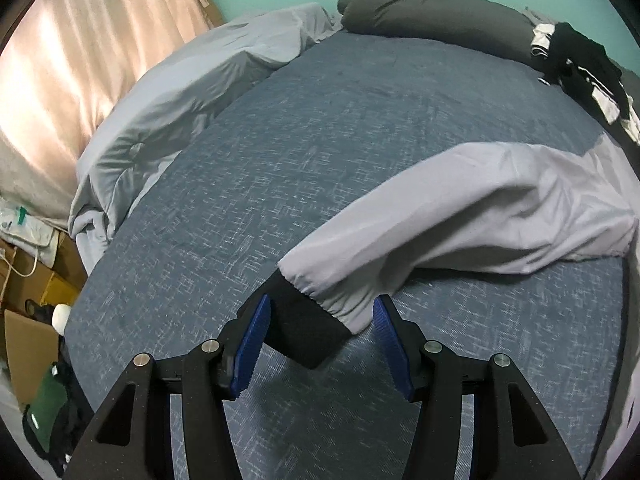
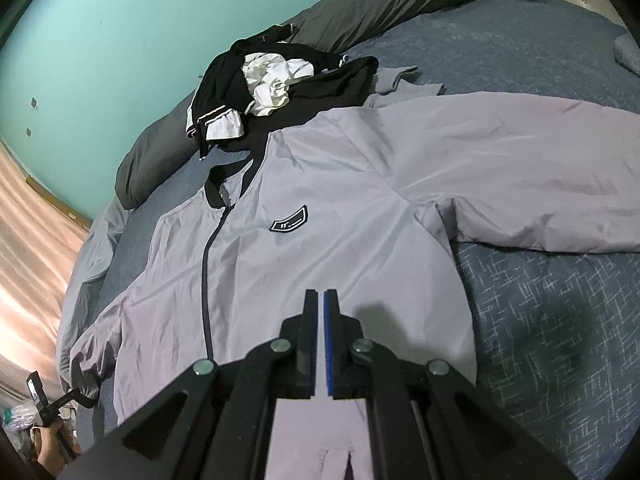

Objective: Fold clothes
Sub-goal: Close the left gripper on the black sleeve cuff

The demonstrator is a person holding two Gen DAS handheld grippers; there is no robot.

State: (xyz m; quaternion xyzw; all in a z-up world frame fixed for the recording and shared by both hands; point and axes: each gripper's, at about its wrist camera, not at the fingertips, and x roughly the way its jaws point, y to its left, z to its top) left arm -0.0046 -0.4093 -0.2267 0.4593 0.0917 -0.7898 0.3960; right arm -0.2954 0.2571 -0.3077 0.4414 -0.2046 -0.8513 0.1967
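One grey jacket (image 2: 328,208) spread on the bed (image 2: 552,312), two sleeves out. One black-and-white heap (image 2: 276,84) near the bed's far edge. One dark pillow (image 1: 432,12), one pale duvet (image 1: 180,92) along the left edge. Two grippers (image 1: 320,344) (image 2: 323,344).

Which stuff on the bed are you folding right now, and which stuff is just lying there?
In the job:
- light grey zip-up jacket with black collar
- its black sleeve cuff between the open left gripper
- shut right gripper

Just lying there:
- black and white clothes pile
- dark grey pillow
- crumpled pale grey blanket
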